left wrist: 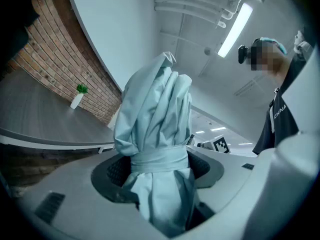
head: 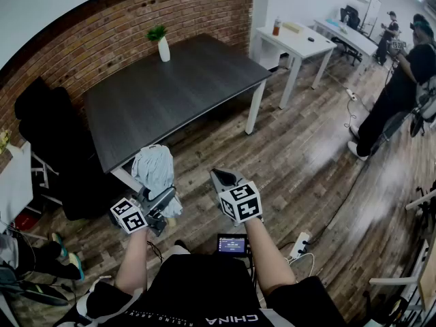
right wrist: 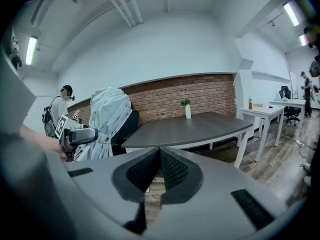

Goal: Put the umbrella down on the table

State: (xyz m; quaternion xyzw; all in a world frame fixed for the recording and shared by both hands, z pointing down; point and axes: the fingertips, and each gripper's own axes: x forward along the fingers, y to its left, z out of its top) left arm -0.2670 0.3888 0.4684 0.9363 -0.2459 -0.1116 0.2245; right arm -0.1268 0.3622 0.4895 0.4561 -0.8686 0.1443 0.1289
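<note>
A folded pale blue umbrella stands upright between the jaws of my left gripper, which is shut on it near the front left corner of the dark grey table. In the left gripper view the umbrella fills the middle, its strap wrapped round it just above the left gripper. My right gripper is held to the right of the umbrella, shut with nothing in it. In the right gripper view the right gripper has its pads meeting, and the umbrella shows at the left.
A white vase with a green plant stands at the table's far edge. Black office chairs crowd the table's left side. A white desk and people are at the back right. A power strip lies on the wooden floor.
</note>
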